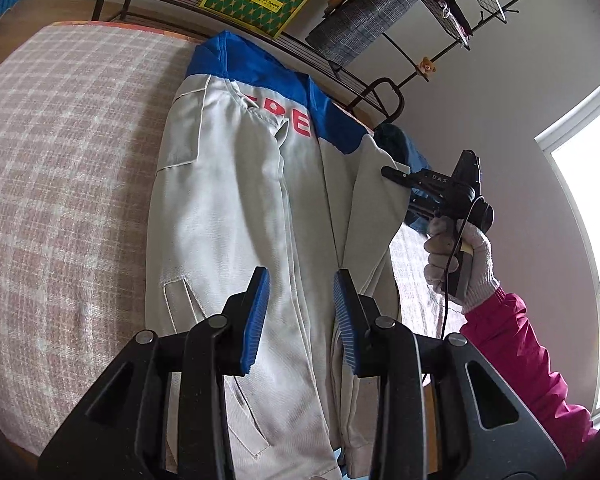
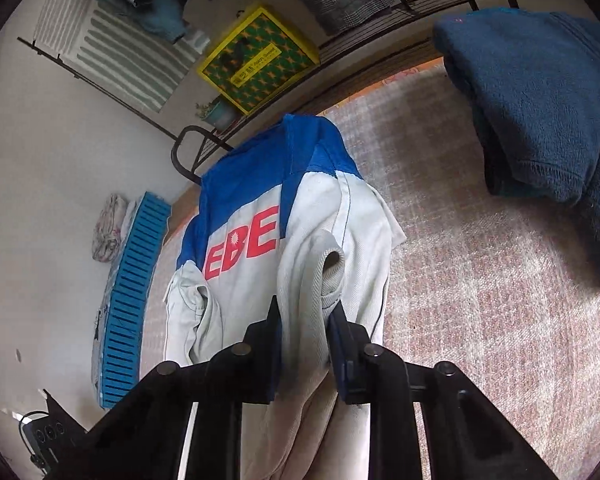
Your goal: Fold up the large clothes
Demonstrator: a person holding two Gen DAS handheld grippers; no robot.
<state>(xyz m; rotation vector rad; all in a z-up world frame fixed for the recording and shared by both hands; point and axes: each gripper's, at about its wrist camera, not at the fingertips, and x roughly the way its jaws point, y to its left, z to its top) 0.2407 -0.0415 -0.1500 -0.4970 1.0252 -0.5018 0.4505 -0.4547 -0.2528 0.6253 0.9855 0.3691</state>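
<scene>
- Pale grey twill with royal-blue shoulders and red chest lettering is making up the large work jacket (image 1: 236, 208), which is lying lengthwise on the pink-and-white checked bedspread (image 1: 60, 184), collar end toward twelve o'clock in both wrist views.
- A lengthwise fold is judged to be the step in hand: one side panel with its sleeve is being drawn in over the body, and the other side is already lying doubled back.
- In the left wrist view, the left gripper (image 1: 301, 318) is being held at six o'clock with its blue ribbed pads partly spread; the grey cloth is passing between them, but no pad is seen pressing on it, so it is being read as an unclamped hover over the hem.
- The right gripper (image 2: 303, 346) is being pinched together on a raised ridge of grey fabric, seen at six o'clock in its own view; from the left wrist view the same tool, in a white knitted glove (image 1: 462, 268) with a magenta sleeve (image 1: 532, 360), is appearing at three o'clock on the jacket's edge.
- The next move is judged to be calling for the pinched edge to be carried across toward the centre line and laid flat, the hem being steadied meanwhile.
- A folded dark-blue fleece (image 2: 540, 92) is resting at one o'clock, well apart from the jacket.
</scene>
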